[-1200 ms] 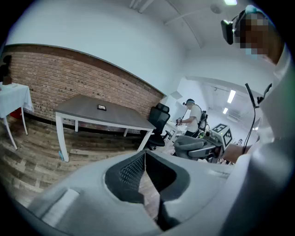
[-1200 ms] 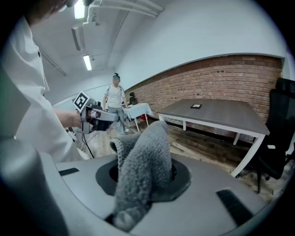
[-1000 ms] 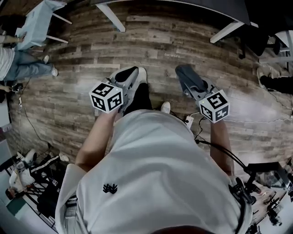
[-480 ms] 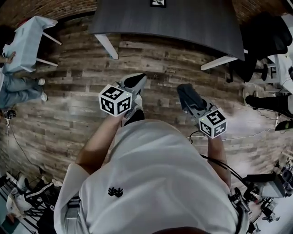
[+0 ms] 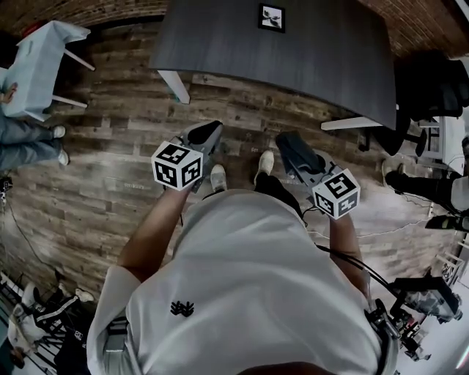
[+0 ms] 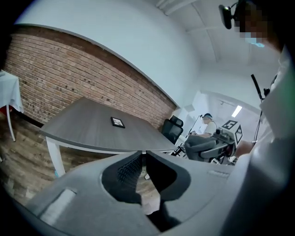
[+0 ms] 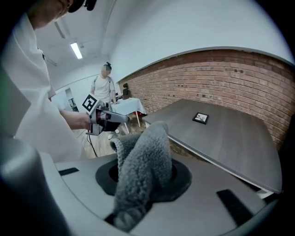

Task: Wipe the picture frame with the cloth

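Observation:
A small black picture frame [image 5: 271, 16] lies flat on the dark grey table [image 5: 322, 51] at the top of the head view, well ahead of both grippers. It also shows in the left gripper view [image 6: 118, 122] and the right gripper view [image 7: 200, 118]. My left gripper [image 5: 211, 130] hangs over the wooden floor short of the table, jaws shut with nothing between them. My right gripper [image 5: 287, 143] is beside it, shut on a grey fluffy cloth [image 7: 143, 159] that bulges out over its jaws and hides the fingertips.
A small white-covered table [image 5: 40, 55] stands at the far left with a person's legs [image 5: 26, 139] beside it. Black office chairs [image 5: 432, 80] sit right of the grey table. Cables and equipment [image 5: 418, 307] lie on the floor at bottom right. A brick wall [image 7: 221, 73] runs behind the table.
The grey table and then the picture frame have come into view at the top as the person walks toward them. Both grippers travel along, the left still shut and the right still holding the cloth.

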